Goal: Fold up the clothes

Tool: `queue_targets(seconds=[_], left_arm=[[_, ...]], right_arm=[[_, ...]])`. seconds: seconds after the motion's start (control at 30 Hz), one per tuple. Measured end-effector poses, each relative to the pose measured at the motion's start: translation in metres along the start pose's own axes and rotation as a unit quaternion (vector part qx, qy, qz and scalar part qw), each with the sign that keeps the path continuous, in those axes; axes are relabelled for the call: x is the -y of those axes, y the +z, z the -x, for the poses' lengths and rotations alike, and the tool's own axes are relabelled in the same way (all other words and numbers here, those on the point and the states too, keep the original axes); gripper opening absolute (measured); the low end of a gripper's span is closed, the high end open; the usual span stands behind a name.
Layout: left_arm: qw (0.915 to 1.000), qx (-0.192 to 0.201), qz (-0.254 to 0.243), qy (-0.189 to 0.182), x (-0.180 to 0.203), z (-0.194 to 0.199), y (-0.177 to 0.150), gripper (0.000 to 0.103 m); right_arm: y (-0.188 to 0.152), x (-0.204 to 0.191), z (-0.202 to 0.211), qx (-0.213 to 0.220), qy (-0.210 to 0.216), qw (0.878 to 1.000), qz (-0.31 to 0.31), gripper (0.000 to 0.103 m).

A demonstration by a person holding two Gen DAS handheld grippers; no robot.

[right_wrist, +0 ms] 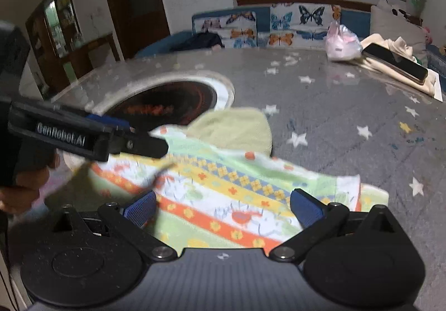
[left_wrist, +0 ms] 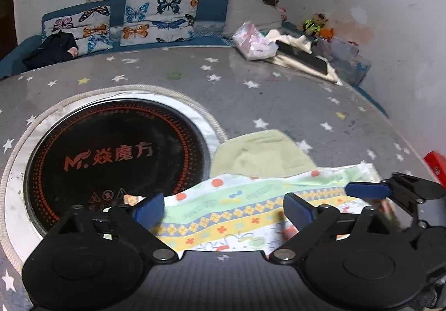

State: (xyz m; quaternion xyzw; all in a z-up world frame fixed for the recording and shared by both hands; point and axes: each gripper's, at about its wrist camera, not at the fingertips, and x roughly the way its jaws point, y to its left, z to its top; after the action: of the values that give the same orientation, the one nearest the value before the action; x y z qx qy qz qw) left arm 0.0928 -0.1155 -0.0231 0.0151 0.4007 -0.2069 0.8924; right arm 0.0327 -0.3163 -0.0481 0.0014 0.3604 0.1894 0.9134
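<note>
A small patterned garment [left_wrist: 237,213] with green, yellow and orange bands lies on the grey star tablecloth [left_wrist: 251,93], over a pale green cloth [left_wrist: 262,152]. My left gripper [left_wrist: 223,207] is open, its blue pads on either side of the garment just above it. My right gripper [right_wrist: 223,207] is open over the same garment [right_wrist: 223,199], and it also shows at the right of the left wrist view [left_wrist: 370,189]. The left gripper shows at the left of the right wrist view [right_wrist: 111,132]. The pale green cloth [right_wrist: 237,129] lies beyond.
A round black induction cooktop [left_wrist: 117,160] is set into the table at the left. A phone [right_wrist: 395,62] on cream cloth and a pink plastic bag [right_wrist: 343,43] sit at the far right. A red box [left_wrist: 434,166] is at the right edge. A butterfly-cushioned sofa [left_wrist: 133,21] stands behind.
</note>
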Motion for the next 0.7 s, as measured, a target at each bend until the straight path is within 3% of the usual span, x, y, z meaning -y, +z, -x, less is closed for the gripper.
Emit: queue_targets(seconds=[0.13, 0.17, 0.3, 0.43, 0.7], left_arm=[[0.9999, -0.009, 0.003, 0.011, -0.006, 0.000, -0.005, 0.099], [0.9999, -0.004, 0.004, 0.010, -0.007, 0.005, -0.006, 0.103], [0.9998, 0.016, -0.008, 0.007, -0.009, 0.025, -0.014, 0.103], [0.9991, 0.034, -0.025, 0.000, -0.009, 0.042, -0.025, 0.103], [0.9978, 0.046, -0.046, 0.015, -0.009, 0.062, -0.046, 0.103]], right_arm=[[0.000, -0.010, 0.004, 0.003, -0.017, 1.000, 0.022, 0.103], [0.000, -0.013, 0.007, 0.007, -0.017, 1.000, 0.025, 0.103], [-0.007, -0.034, 0.023, 0.033, -0.021, 0.997, 0.074, 0.103], [-0.027, -0.051, 0.020, 0.029, -0.035, 0.992, 0.114, 0.103], [-0.033, -0.056, 0.038, 0.061, -0.044, 0.991, 0.107, 0.103]])
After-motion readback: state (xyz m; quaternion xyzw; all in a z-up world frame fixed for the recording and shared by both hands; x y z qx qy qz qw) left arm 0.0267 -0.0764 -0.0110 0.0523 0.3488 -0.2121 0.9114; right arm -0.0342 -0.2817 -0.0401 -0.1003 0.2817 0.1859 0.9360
